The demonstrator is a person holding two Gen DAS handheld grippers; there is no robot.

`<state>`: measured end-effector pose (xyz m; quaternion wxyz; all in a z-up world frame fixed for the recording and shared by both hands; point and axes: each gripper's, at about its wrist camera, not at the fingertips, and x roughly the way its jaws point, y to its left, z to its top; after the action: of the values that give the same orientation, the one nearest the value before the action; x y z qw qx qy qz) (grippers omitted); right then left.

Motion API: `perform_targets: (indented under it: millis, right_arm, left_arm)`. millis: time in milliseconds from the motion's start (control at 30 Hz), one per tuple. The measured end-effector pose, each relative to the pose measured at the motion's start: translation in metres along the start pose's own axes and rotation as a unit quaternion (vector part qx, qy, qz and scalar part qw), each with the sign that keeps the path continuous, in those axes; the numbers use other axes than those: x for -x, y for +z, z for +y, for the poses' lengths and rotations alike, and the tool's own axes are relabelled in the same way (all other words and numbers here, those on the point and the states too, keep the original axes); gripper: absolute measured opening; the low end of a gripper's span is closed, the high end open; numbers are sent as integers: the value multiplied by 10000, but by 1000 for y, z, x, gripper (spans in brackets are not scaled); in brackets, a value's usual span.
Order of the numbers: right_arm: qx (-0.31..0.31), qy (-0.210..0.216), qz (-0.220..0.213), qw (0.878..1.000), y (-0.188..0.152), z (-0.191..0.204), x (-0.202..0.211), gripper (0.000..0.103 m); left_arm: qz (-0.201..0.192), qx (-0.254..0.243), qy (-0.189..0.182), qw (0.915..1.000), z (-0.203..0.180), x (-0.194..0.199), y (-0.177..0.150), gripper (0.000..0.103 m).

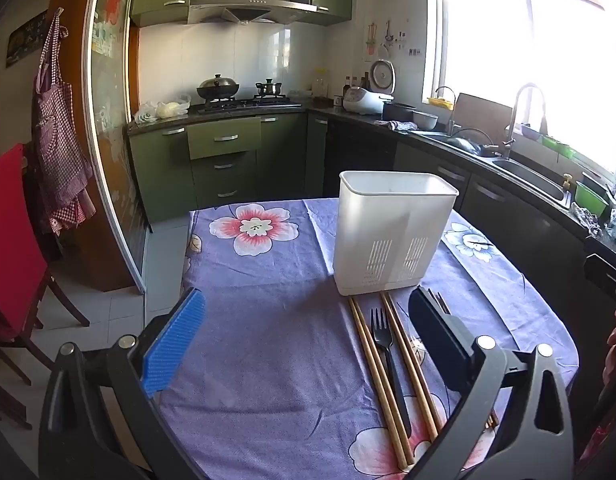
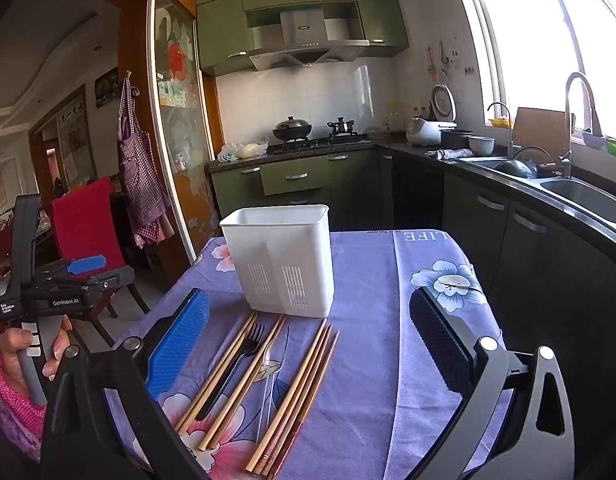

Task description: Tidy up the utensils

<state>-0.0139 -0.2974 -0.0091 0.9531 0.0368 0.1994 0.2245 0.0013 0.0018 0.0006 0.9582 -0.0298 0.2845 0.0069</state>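
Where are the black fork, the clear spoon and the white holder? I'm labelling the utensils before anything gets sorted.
black fork (image 2: 236,364): right wrist view, on its handle below the tines.
clear spoon (image 2: 267,360): right wrist view, on its bowl.
white holder (image 1: 392,232): left wrist view, on its front wall.

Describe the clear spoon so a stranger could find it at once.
Find the white holder on the purple tablecloth. In front of it lies a row of chopsticks, with a black fork. The spoon lies right of the fork: the only see-through piece.
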Motion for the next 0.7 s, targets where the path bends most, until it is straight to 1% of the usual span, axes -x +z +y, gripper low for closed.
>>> perform_targets:
  millis: [67,133,167,200,233,300,700]
  right_arm:
    - [18,-10,28,10000,0,0,-1,99]
    - [18,-28,4,10000,0,1,0,99]
    - [26,-44,-1,10000,0,0,0,99]
    - [36,-60,-7,10000,0,0,1,99]
    - [35,-72,-14,10000,1,1,-1,99]
    - [21,-74,-26,10000,2,-4,1,99]
    - [67,-169,-112,9998,1,2,5,99]
  left_arm:
    - [-32,35,-23,10000,3,1,2,97]
    - [-154,23,-29,9999,6,6,1,97]
    - [-149,-30,3,9999,3,8,2,97]
    - [4,17,-24,10000,7,0,8,97]
    - [15,23,-24,10000,9,-2,9,97]
    - [-110,-32,18,9999,1,5,0,97]
    - [-111,-25,17,9999,1,7,-1,97]
